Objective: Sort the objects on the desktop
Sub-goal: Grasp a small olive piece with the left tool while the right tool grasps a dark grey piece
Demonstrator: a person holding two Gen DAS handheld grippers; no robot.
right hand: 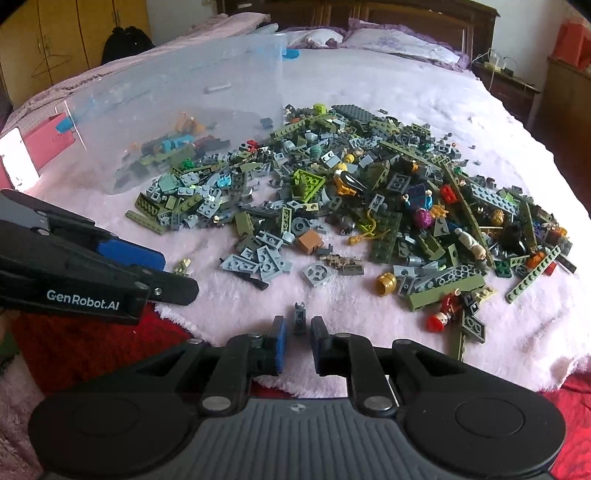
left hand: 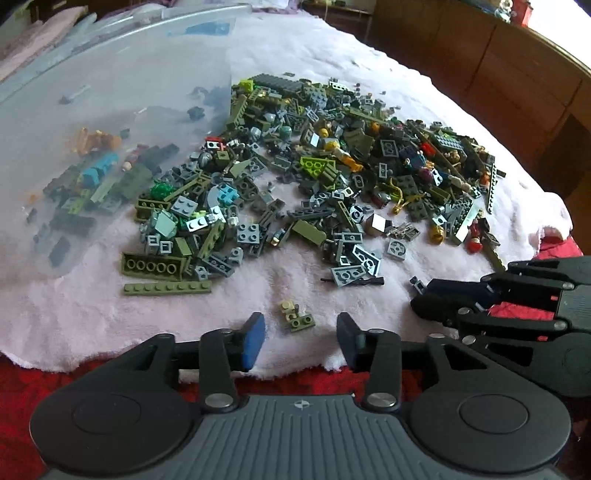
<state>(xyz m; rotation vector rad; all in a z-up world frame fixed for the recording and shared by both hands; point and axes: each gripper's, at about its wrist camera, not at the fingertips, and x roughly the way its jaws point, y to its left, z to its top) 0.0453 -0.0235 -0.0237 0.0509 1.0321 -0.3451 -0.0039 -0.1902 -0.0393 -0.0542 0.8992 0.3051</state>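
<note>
A wide pile of small building bricks [left hand: 295, 177] [right hand: 369, 206], mostly olive, grey and dark, is spread over a white fluffy blanket [left hand: 258, 288]. My left gripper [left hand: 301, 341] is open near the blanket's front edge. A small olive and tan piece [left hand: 295, 317] lies just ahead of its tips, untouched. My right gripper [right hand: 298, 343] stands narrowly open around a small dark grey piece [right hand: 300, 317], which lies on the blanket with a gap to each pad. Each gripper shows in the other's view: the right gripper [left hand: 428, 299] and the left gripper [right hand: 173, 273].
A clear plastic bin [left hand: 110, 110] [right hand: 184, 92] lies on its side at the pile's left with several bricks inside. Red bedding [left hand: 314, 380] shows past the blanket's front edge. Pillows [right hand: 399, 40] and a wooden headboard [right hand: 424, 14] are at the far end.
</note>
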